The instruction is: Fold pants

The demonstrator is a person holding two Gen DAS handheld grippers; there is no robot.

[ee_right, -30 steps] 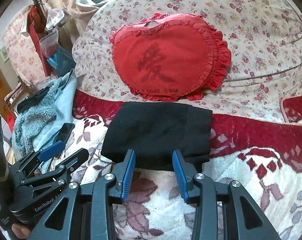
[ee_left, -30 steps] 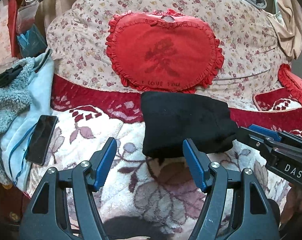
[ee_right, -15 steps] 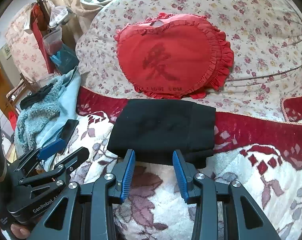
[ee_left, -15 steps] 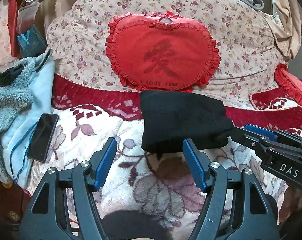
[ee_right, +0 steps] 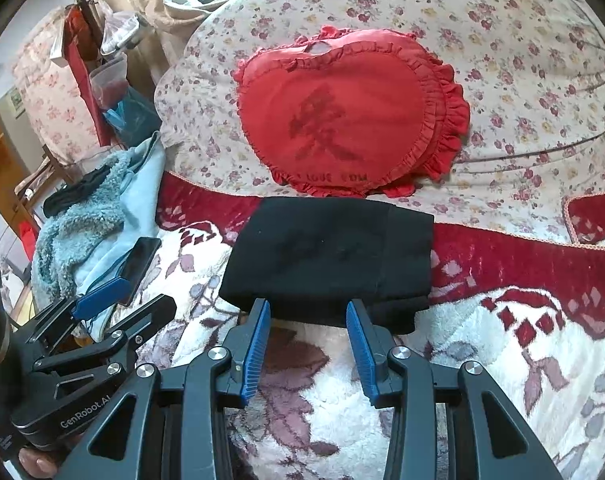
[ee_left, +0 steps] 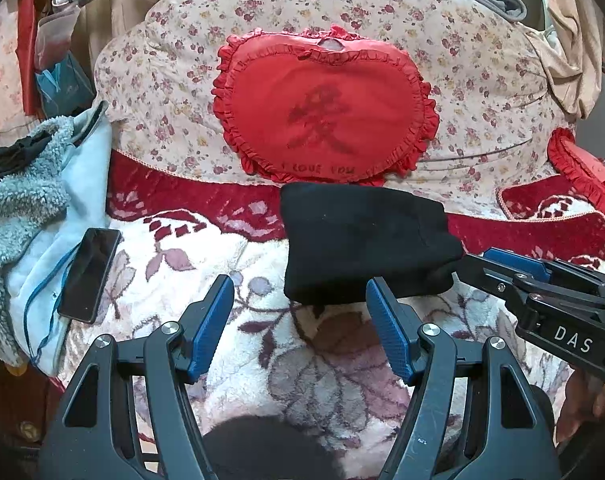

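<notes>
The black pants [ee_left: 362,244] lie folded into a compact rectangle on the floral blanket, just in front of the red heart pillow; they also show in the right wrist view [ee_right: 330,260]. My left gripper [ee_left: 300,300] is open and empty, just short of the pants' near edge. My right gripper [ee_right: 308,320] is open and empty, its fingertips at the pants' near edge. The right gripper also shows in the left wrist view [ee_left: 542,284] beside the pants' right corner. The left gripper shows in the right wrist view [ee_right: 114,304] at the left.
A red heart pillow [ee_left: 322,108] leans on the floral cushion behind the pants. A black phone [ee_left: 88,272] with a blue cord lies on a light blue fleece garment [ee_left: 26,208] at the left. A second red pillow [ee_left: 582,168] sits far right.
Both grippers have drawn back a little from the folded pants, which now sit slightly farther away. The pants have not moved.
</notes>
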